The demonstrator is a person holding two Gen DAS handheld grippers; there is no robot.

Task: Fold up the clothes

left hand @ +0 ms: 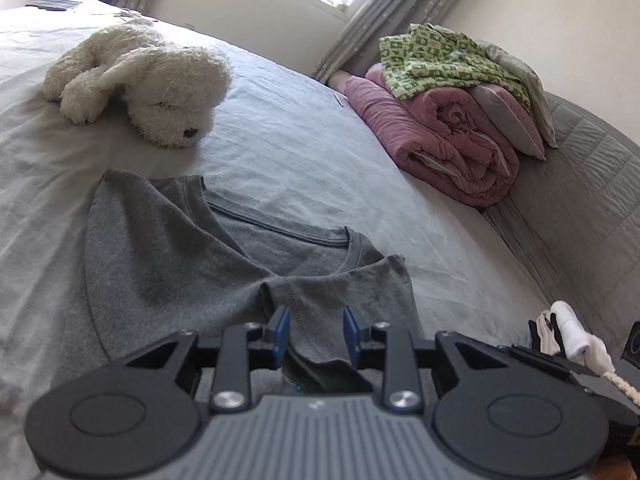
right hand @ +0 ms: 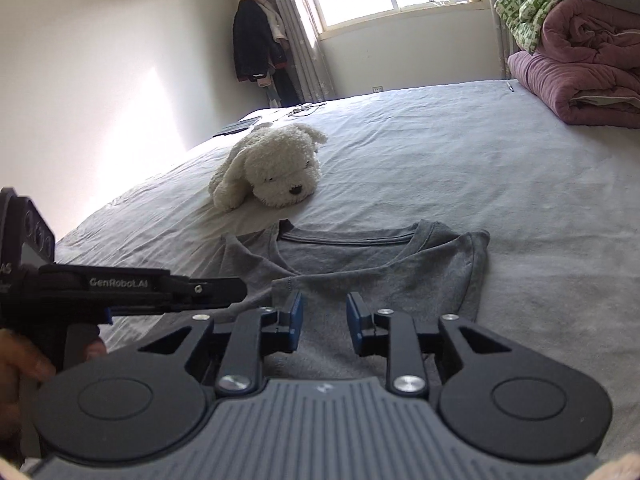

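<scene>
**Both grippers parted over a half-folded grey T-shirt**

A grey cotton T-shirt [right hand: 360, 264] lay flat on the pale blue bedsheet [right hand: 460, 152], both sleeves folded inward over its chest. The left gripper [left hand: 316, 334] hung over the folded cloth, its blue pads [left hand: 282, 334] a narrow gap apart; fabric ran between them, unpinched. The right gripper [right hand: 324, 322] stood likewise narrowly parted above the shirt, gripping nothing. Beyond the collar lay a fluffy white plush dog [right hand: 272, 168]; a rolled pink quilt [left hand: 440, 136] sat well apart.
</scene>
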